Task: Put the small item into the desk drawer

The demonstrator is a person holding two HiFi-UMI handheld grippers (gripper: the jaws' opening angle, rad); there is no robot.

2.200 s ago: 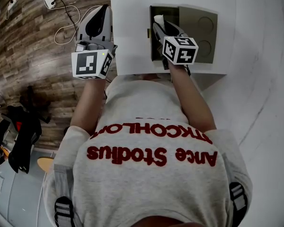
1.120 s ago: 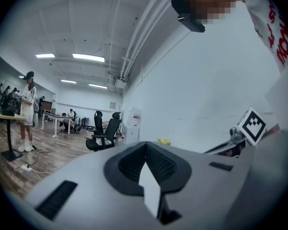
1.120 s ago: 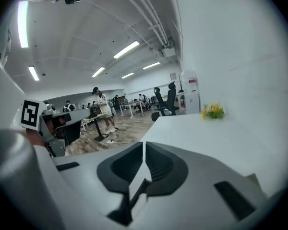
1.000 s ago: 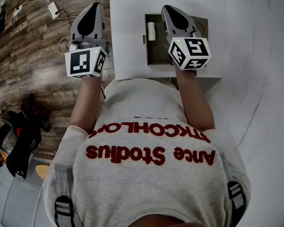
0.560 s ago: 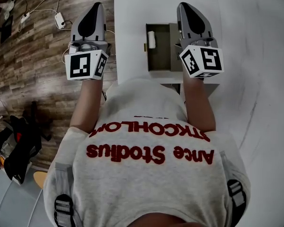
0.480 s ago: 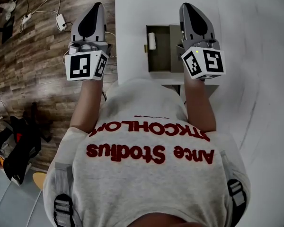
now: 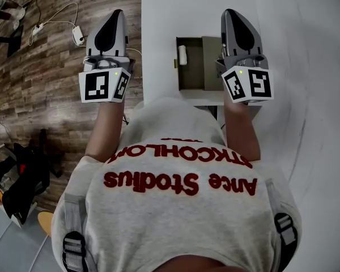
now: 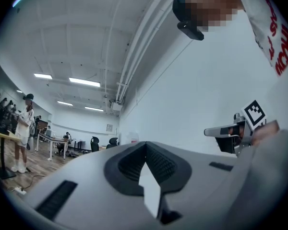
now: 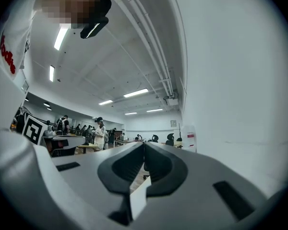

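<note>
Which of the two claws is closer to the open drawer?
Right. The right gripper sits over the right edge of the drawer; the left gripper is off to its left, above the wooden floor.

A light grey short-sleeved T-shirt (image 7: 175, 231) bears two lines of red lettering (image 7: 181, 185). Beside the lettering, grey straps (image 7: 73, 231) with black buckles cross each shoulder. The left gripper (image 7: 114, 13) and right gripper (image 7: 232, 13) are grey tapered shells with black-and-white marker cubes.

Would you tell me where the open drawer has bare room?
The drawer floor is bare from the small white item at its left side to the right gripper. The desktop beyond is bare too; only that left side is taken.
</note>
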